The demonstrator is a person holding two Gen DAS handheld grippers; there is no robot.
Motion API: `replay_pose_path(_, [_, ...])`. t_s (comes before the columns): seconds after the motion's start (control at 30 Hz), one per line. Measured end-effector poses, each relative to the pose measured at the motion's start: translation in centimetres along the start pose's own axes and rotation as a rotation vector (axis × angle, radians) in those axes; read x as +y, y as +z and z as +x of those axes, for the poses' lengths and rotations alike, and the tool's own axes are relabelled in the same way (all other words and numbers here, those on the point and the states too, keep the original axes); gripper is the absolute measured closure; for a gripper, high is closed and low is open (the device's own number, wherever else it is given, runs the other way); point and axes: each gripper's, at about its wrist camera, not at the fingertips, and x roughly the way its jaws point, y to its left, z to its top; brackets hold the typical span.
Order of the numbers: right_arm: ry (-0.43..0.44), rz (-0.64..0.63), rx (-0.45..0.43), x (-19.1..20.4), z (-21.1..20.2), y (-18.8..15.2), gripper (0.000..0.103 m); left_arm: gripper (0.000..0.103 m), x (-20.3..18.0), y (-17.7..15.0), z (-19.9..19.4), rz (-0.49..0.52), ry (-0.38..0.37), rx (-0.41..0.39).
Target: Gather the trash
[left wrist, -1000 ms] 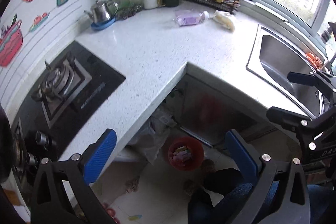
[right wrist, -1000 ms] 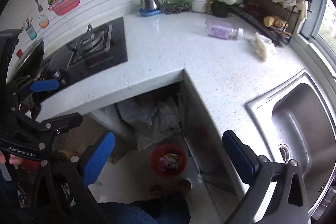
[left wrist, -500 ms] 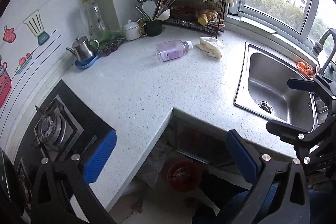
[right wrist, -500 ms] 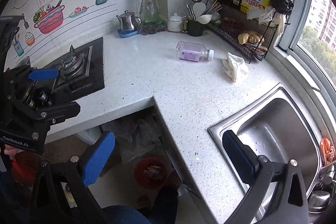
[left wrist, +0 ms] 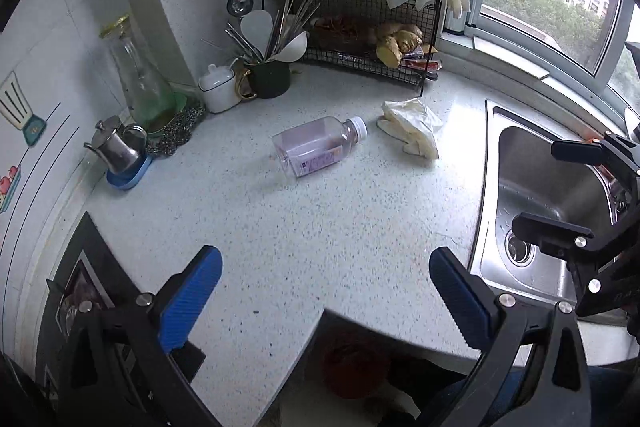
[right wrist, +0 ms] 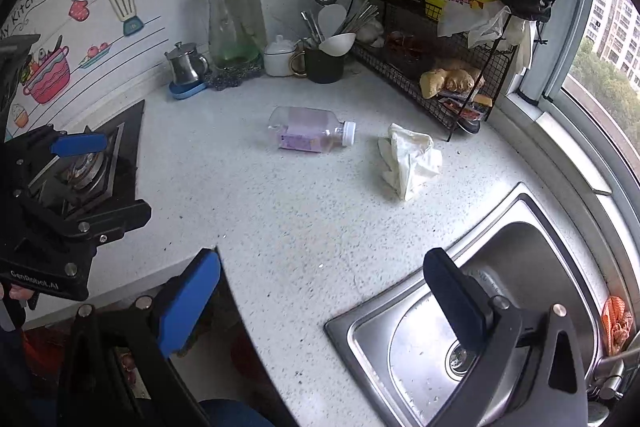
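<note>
Both tools are empty. The left gripper (left wrist: 320,291) and right gripper (right wrist: 320,291) hang over the near edge of the counter (left wrist: 320,227) with jaws spread wide, touching nothing.

Trash identified: a capped plastic bottle (left wrist: 318,147) lying on its side mid-counter, and a crumpled glove (left wrist: 412,131) just beside the bottle's cap end, on the sink side. Both lie well apart from the grippers.

Risks, as judged:
- The bottle is round-edged and lying flat; a pinch off centre could roll or skid it toward the glove.
- The glove is limp; a shallow pinch may catch one fold only and drop it.
- The sink (left wrist: 560,211) lies beyond the glove from the bottle; a fumbled glove could slide in.

Surroundings: behind the bottle stand a wire rack (left wrist: 360,39), a dark utensil cup (left wrist: 268,77) and a white pot (left wrist: 218,93). Nothing blocks the approach across the counter.
</note>
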Motion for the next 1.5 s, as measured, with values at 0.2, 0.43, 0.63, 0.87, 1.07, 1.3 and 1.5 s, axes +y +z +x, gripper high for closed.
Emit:
replay_pose_path(0.2, [0.019, 0.015, 0.036, -3.7, 3.3, 3.1, 0.001, 0.000, 0.9, 4.7, 4.4, -0.058, -0.021, 0.030])
replay_pose_path(0.43, [0.015, 0.043, 0.090, -7.6, 8.2, 6.0, 0.001, 0.000, 1.5, 8.6, 10.1, 0.010, -0.022, 0.088])
replay_pose_path(0.63, [0.008, 0.061, 0.137, -10.2, 12.2, 7.8, 0.001, 0.000, 2.6, 10.9, 14.9, 0.111, -0.059, 0.130])
replay_pose_path(0.87, [0.013, 0.069, 0.189, -11.7, 15.7, 8.8, 0.001, 0.000, 2.8, 12.2, 19.9, 0.310, -0.134, 0.174])
replay_pose_path(1.07, [0.023, 0.041, 0.229, -11.4, 18.1, 8.8, 0.001, 0.000, 2.5, 12.4, 23.3, 0.434, -0.219, 0.224])
replay_pose_path(1.3, [0.050, 0.014, 0.263, -10.9, 20.0, 8.7, 0.003, 0.000, 2.1, 12.2, 26.5, 0.482, -0.268, 0.289])
replay_pose_path(1.5, [0.066, 0.001, 0.277, -10.5, 21.1, 8.9, 0.016, 0.015, 1.6, 11.8, 27.6, 0.468, -0.288, 0.292])
